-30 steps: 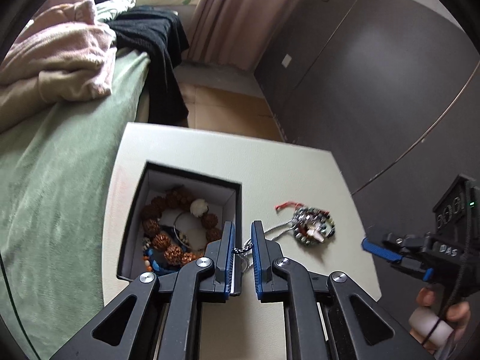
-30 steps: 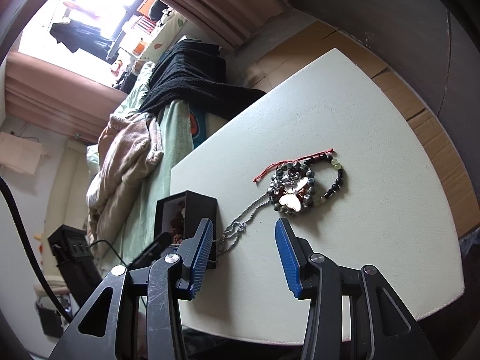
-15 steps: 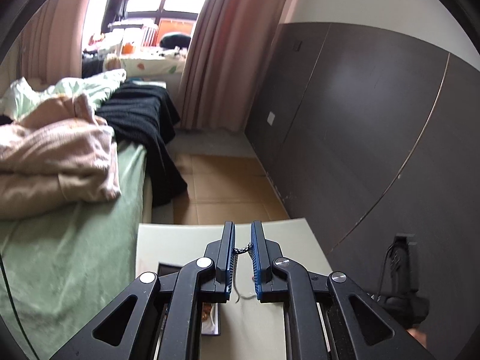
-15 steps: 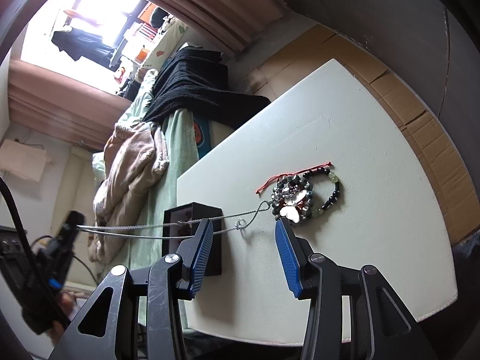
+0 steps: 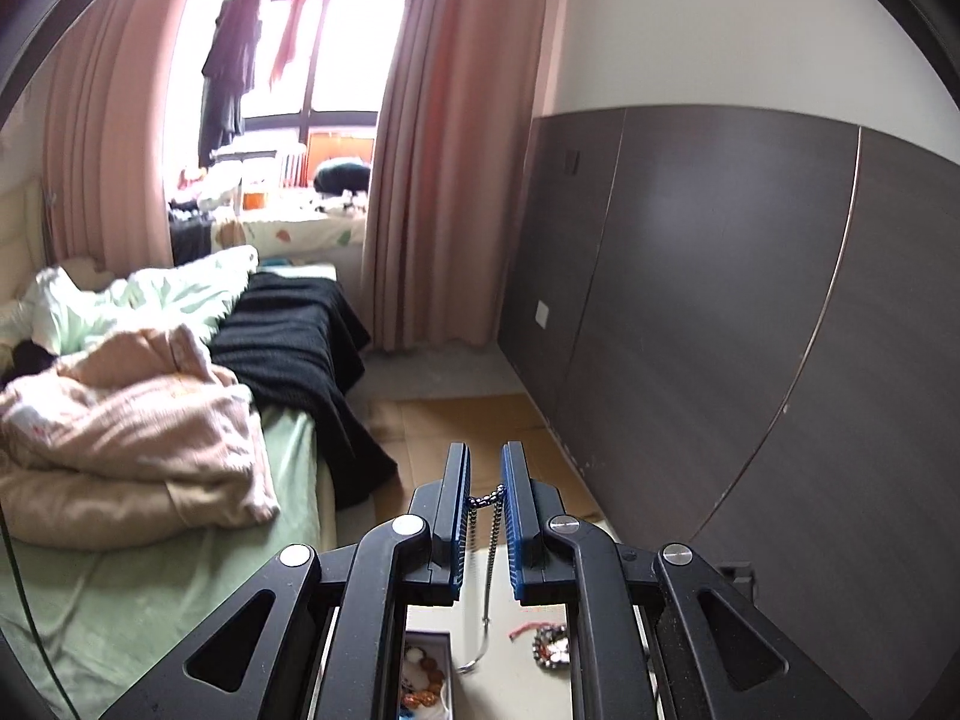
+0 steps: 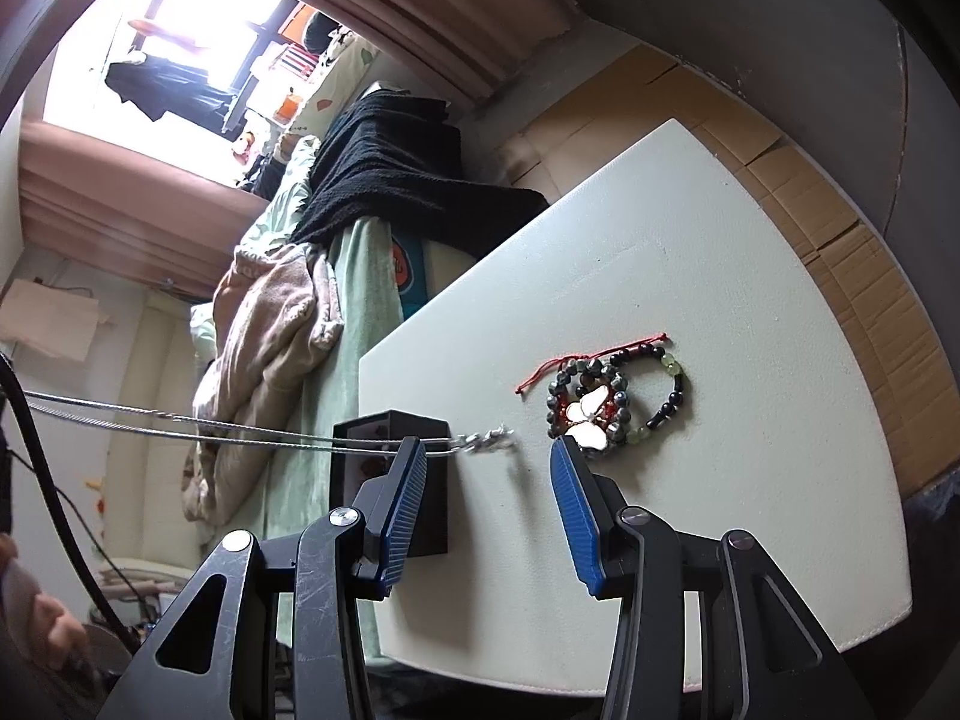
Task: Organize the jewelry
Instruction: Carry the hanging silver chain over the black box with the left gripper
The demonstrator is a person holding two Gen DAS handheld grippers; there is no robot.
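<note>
1. Bedroom setting: a white table (image 6: 690, 276) stands beside a bed with a green sheet (image 5: 198, 564); pink curtains (image 5: 444, 180) and a dark wall panel (image 5: 690, 312) lie behind.
2. Your left gripper (image 5: 485, 507) is clenched on a silver chain necklace (image 5: 493, 546), which hangs down from its blue pads toward the table.
3. In the right wrist view the necklace (image 6: 252, 429) stretches taut across the frame, its clasp end just above the tabletop.
4. Black jewelry box (image 6: 432, 516): open, on the table's bed-side edge, beaded pieces inside.
5. Your right gripper (image 6: 489, 510) is released, jaws apart and empty, above the table.
6. Bracelet cluster (image 6: 612, 402): beaded loops and a red cord, on the table near the right gripper's tip.
</note>
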